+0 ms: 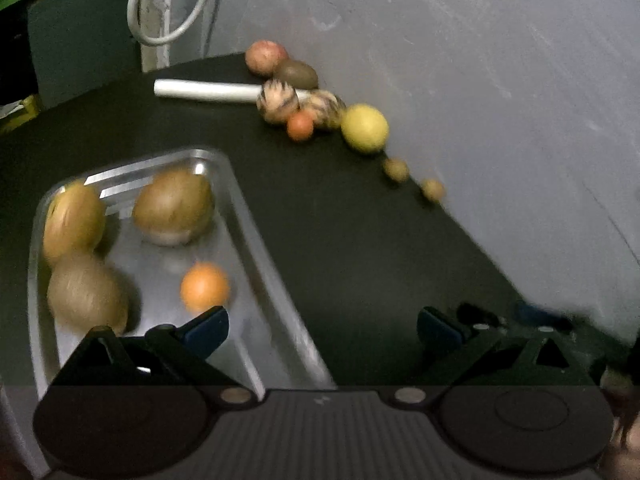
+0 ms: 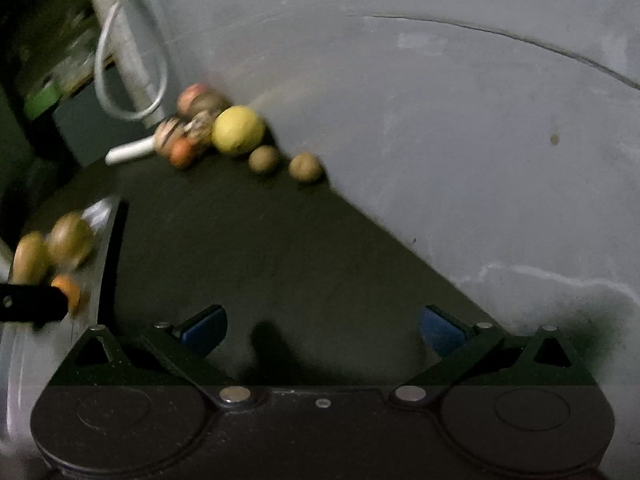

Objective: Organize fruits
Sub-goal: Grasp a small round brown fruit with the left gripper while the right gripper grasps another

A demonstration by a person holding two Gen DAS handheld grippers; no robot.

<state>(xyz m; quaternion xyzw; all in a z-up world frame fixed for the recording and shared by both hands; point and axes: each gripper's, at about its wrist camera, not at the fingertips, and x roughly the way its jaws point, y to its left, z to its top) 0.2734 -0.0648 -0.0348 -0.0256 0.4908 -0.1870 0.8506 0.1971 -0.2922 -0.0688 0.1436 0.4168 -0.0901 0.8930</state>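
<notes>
- Landmark: rectangular shiny metal tray, resting on the black tabletop.
- Left gripper: jaws spread wide, nothing between the blue-padded fingertips. One fingertip hangs over the near end of the tray; the other sits over bare tabletop beside it.
- Right gripper: jaws spread wide and empty, positioned over the tabletop to the right of the tray.
- Inside the tray: three large brown oval fruits and one small orange round fruit. The orange fruit lies nearest the left gripper.
- Beyond the tray, along the grey wall: a loose row of fruit. It comprises a reddish apple-like fruit, a brown kiwi-like fruit, two pale striped fruits, a second small orange fruit, a large yellow round fruit and two small brown round fruits.
- A white cylindrical tube lies on the tabletop behind the tray, its end touching the striped fruits.
- Both views are motion-blurred.
</notes>
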